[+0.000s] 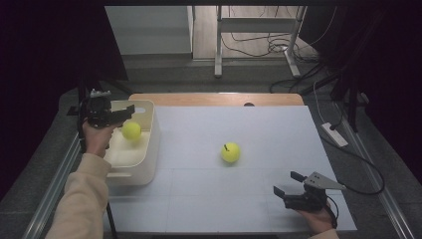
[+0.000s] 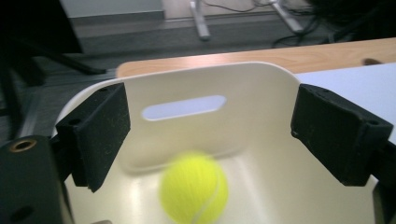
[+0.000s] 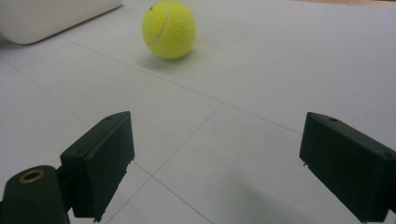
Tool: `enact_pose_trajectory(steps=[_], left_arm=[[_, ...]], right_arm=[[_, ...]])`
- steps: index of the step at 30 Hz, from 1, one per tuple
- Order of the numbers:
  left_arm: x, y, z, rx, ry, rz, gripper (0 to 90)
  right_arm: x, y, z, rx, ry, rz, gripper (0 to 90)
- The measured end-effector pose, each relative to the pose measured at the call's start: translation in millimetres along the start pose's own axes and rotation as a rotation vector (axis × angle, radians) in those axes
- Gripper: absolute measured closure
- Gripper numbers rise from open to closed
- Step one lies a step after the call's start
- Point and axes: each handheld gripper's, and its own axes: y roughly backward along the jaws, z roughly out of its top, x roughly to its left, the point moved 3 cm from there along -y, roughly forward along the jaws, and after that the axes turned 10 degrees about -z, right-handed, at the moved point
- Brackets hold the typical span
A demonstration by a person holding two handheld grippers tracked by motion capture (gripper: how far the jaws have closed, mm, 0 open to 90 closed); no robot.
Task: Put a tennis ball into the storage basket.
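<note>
A yellow tennis ball (image 1: 131, 130) lies inside the cream plastic bin (image 1: 149, 149) at the table's left. My left gripper (image 1: 128, 110) hovers over the bin's far end, open. In the left gripper view the ball (image 2: 194, 187) looks blurred, low between the two black pads without touching them, with the bin's handle-slot wall (image 2: 261, 93) behind it. A second tennis ball (image 1: 230, 152) rests on the white table near the middle. My right gripper (image 1: 288, 182) sits near the front right edge, open and empty. It points toward that ball (image 3: 169, 29), which is well beyond its jaws (image 3: 215, 158).
The white table sheet (image 1: 224, 199) shows faint seam lines, and a wooden strip (image 1: 214, 99) runs along its far edge. The bin's corner (image 3: 46, 18) shows at the upper left of the right gripper view. Beyond the table are a metal frame (image 1: 259, 30), loose cables and a power strip (image 1: 334, 134).
</note>
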Motion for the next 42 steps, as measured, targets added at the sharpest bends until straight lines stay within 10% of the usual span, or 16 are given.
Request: enact_pose_trajectory(steps=[42], left_arm=[[-82.5, 44.0, -19.0, -0.174, -0.16, -0.384, 10.5]], right_arm=[[0.4, -0.4, 0.7, 0.001, -0.008, -0.013, 10.0]])
